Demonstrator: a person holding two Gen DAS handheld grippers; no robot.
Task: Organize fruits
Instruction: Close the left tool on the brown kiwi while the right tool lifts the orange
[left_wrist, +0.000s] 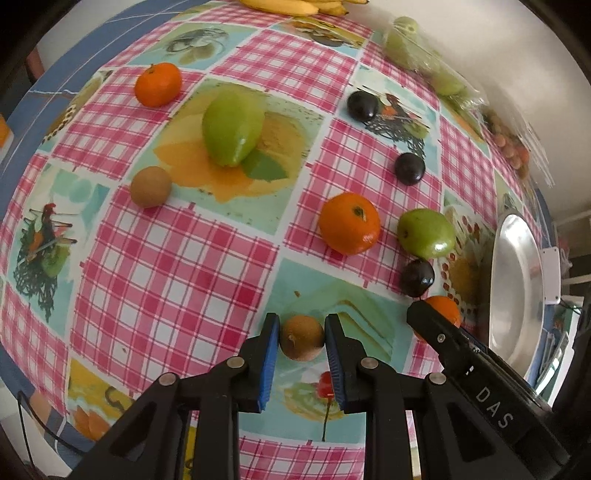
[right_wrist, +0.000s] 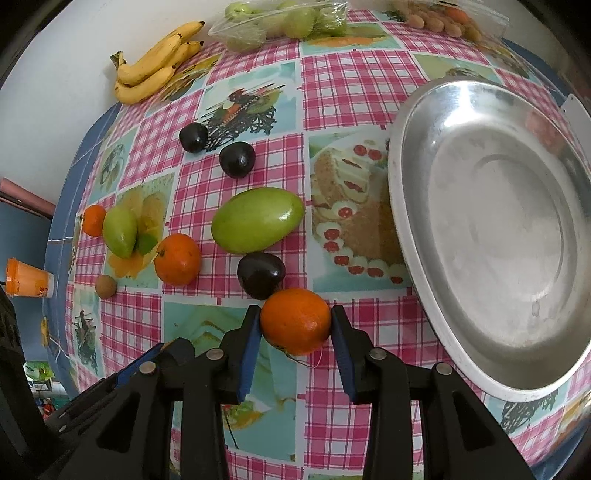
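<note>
- While both claws sit low over the table (right_wrist: 332, 85), we judge this the pick-up step.
- Our left claw (left_wrist: 301, 338) brackets a small brown fruit (left_wrist: 301, 336) near the front edge, pads touching or nearly so; whether it grips firmly we cannot tell.
- Our right claw (right_wrist: 295, 325) is clamped on an orange (right_wrist: 295, 321), just beside a dark plum (right_wrist: 260, 274).
- Next we'd lift and carry right, to the bare metal plate (right_wrist: 413, 236) at the right edge.

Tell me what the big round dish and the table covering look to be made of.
Large round silver dish: metal, probably steel or aluminium; dull brushed sheen with soft reflections.
Pink checked picture-print table covering: likely wipeable plastic oilcloth; printed pictures, slight gloss, lies flat.
</note>
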